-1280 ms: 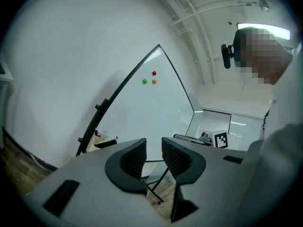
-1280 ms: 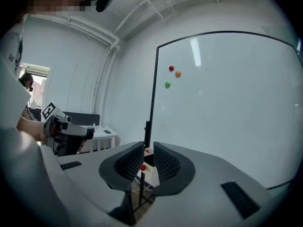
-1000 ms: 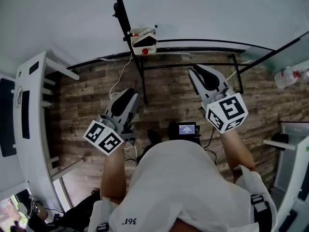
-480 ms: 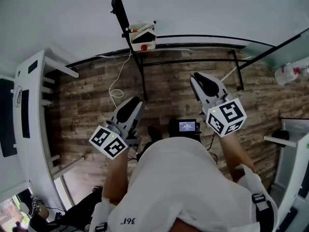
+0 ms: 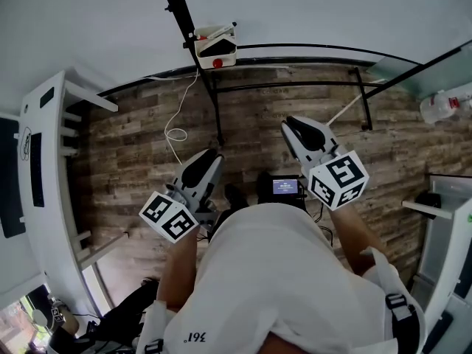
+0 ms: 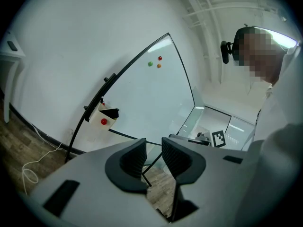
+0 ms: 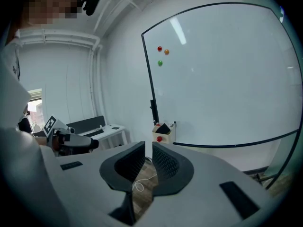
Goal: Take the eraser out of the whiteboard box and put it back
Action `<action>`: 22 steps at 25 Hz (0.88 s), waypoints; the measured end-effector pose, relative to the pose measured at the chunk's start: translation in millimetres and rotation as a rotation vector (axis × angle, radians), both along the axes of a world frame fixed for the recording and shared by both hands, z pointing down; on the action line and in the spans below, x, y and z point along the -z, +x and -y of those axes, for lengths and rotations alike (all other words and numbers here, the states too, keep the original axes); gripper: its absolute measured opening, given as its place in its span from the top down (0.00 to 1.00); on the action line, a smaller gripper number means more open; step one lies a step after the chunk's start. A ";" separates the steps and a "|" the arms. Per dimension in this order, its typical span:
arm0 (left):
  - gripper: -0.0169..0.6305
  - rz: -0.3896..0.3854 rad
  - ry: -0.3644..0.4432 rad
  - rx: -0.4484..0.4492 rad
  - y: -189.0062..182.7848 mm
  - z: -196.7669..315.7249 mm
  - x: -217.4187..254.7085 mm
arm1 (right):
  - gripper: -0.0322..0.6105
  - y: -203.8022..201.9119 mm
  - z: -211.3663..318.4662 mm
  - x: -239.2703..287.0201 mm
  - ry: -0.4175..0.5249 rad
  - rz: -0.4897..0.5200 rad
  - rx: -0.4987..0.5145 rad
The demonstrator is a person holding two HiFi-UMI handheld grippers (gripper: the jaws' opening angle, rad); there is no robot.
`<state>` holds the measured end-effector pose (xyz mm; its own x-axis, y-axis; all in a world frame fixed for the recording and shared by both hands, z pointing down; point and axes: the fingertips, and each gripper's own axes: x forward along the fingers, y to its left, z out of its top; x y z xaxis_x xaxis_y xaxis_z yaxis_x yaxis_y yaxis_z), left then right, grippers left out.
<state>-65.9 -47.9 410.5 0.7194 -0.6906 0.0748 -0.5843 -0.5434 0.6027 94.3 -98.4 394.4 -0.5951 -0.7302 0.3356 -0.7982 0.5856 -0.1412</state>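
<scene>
Ahead of the person, a whiteboard [image 7: 222, 79] on a black-framed stand takes up most of the wall side, w/ plank wood floor [image 5: 258, 131] below it. Both the left gripper [image 5: 206, 155] and the right gripper [image 5: 290, 124] are held out toward the board, well apart from each other and well short of it. L jaws: slightly apart, nothing btw them. R jaws: a narrow slit, just been closing a little, also nothing btw them. The whiteboard box [image 5: 215, 50], white w/ a red dot on its front, hangs at the board's lower corner by the black upright, beyond both grippers and far from either. The eraser [image 7: 164, 127], black, sits tilted in the box, its top poking above the rim. Three small magnets [image 7: 159, 48] (red, orange, green) sit higher up on the board.
</scene>
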 end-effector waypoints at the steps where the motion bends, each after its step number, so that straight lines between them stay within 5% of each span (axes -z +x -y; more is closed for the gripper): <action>1: 0.81 0.001 -0.005 0.000 0.4 -1.0 -1.2 | 0.85 0.0 -1.5 -1.9 -0.006 0.001 0.001; 22: 0.81 0.011 -0.038 -0.018 6.3 -7.8 -8.9 | 0.91 -5.3 -12.4 -18.0 -0.038 -0.013 0.017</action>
